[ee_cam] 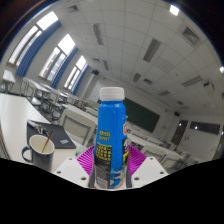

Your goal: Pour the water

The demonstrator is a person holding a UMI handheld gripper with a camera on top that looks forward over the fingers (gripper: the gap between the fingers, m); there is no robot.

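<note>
Bottle: a blue-labelled bottle (111, 135) with a white cap (111, 94) stands upright between the fingers (108, 168), its long axis running straight up from them.
Fingers: closed on the bottle's lower body; the magenta pads (93, 155) press it from both sides, so it looks gripped and lifted rather than resting on anything.
Cap: appears to be on, so pouring would seem to call for opening it first, though a small opening is hard to rule out from here.
Cup: a pale cup (40, 148) with a stick or straw leaning in it sits on the tabletop (50, 125), off to the left of the bottle and lower than its neck, mouth open upward.
Key relation: the cup lies left of the held bottle, well apart from it; the pour would likely mean carrying the bottle left over the cup's mouth and tipping its top that way.
Open room: the stretch between bottle and cup looks free; rows of desks and chairs fill the room beyond.
Risk: the stick in the cup could catch the bottle's neck on the tilt.
</note>
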